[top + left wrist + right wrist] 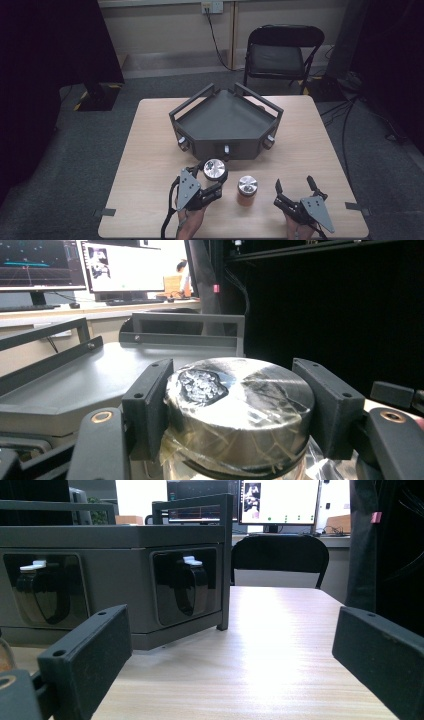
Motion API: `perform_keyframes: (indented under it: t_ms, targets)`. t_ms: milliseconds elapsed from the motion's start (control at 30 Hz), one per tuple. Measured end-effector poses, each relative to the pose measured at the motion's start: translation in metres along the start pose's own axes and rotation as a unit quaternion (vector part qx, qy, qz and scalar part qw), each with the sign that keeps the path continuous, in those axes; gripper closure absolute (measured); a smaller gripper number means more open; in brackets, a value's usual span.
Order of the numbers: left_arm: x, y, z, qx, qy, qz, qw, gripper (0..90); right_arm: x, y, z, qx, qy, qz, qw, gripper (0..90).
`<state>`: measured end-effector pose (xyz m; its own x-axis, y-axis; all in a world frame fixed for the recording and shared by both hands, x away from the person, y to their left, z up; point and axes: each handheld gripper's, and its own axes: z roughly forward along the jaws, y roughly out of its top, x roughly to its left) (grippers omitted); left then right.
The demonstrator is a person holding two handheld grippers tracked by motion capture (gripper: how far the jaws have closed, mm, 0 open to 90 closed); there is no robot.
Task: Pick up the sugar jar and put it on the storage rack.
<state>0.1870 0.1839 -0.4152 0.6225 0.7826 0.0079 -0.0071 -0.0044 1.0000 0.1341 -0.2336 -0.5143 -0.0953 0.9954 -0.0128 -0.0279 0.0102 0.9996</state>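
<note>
Left gripper (209, 179) clamped on the silver-lidded glass jar (215, 169), right gripper (296, 187) spread wide and empty.

I've got my jaws pinched on either side of the round metal lid (239, 405), jar just in front of the dark grey angular tray (227, 119). It's wrapped in clear film, so I'd judge it slippery, and glass means fragile; gripping the lid's rim seems best. A second, amber jar (247, 190) stands near my right, the tray's railed wall close ahead, open wooden table (150, 150) to the left.
</note>
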Motion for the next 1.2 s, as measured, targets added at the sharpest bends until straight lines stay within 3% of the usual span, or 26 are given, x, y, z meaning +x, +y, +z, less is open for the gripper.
perform_keyframes:
  t_ms: [133,400,700,867,1200]
  targets:
    - [0.000,0.011,0.005,-0.002,0.018,-0.013,0.9998,35.4,0.000,0.000,0.000,0.000,0.000,0.000,1.0000,1.7]
    - [0.000,0.031,0.015,-0.019,0.044,-0.018,0.9987,35.4,0.000,0.000,0.000,0.000,0.000,0.000,1.0000,1.7]
    - [-0.005,0.040,0.031,-0.006,0.092,-0.035,0.9951,35.4,0.000,0.000,0.000,0.000,0.000,0.000,1.0000,1.7]
    - [-0.002,0.039,0.035,-0.009,0.099,-0.049,0.9939,35.4,0.000,0.000,0.000,0.000,0.000,0.000,1.0000,1.7]
    - [0.010,0.056,0.050,-0.012,0.103,-0.047,0.9935,35.4,0.000,0.000,0.000,0.000,0.001,0.000,1.0000,1.7]
